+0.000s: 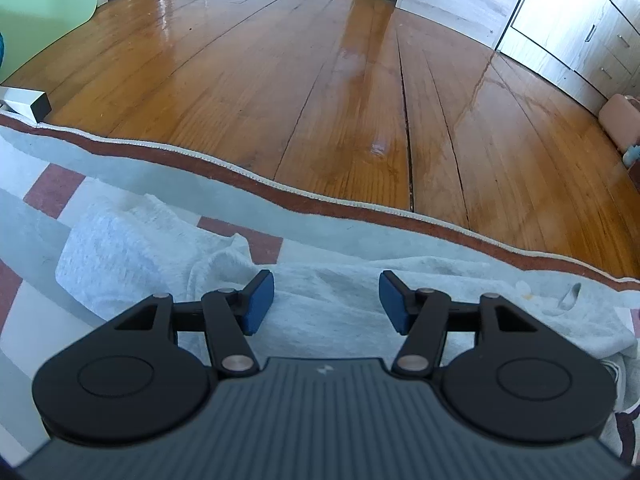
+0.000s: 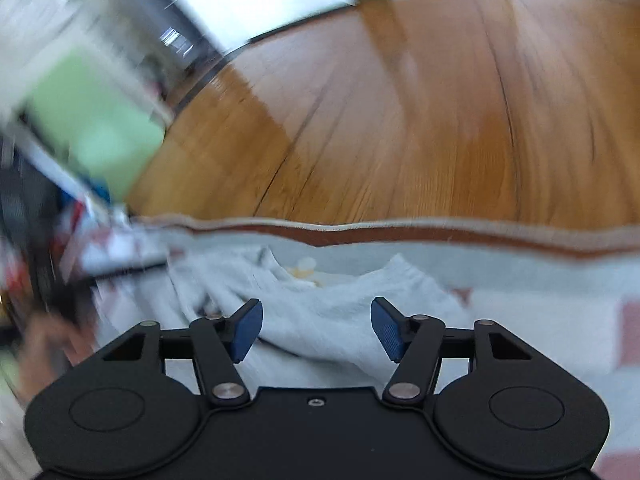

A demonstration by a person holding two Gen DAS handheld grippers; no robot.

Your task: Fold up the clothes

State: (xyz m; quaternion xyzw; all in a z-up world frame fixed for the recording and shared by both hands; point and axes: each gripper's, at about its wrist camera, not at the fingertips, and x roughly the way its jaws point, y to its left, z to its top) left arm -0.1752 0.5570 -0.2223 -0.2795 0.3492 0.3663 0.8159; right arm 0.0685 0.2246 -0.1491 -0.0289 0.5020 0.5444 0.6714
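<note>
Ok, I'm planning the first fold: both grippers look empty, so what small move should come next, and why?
Probably lower the left gripper onto the crumpled grey garment just beneath it and pinch an edge. Both it and the right gripper are open and hold nothing, and the garment lies unfolded on the rug.

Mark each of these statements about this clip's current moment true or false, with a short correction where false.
1. The left claw is open with nothing between its fingers. True.
2. The right claw is shut on the grey shirt. False: it is open, and the shirt lies beyond it on the rug.
3. The shirt lies on a patterned rug with a brown border. True.
4. The floor beyond the rug is tiled white. False: it is glossy brown wood planks.
5. The shirt is neatly folded into a square. False: it lies rumpled, a sleeve sticking out to one side.
</note>
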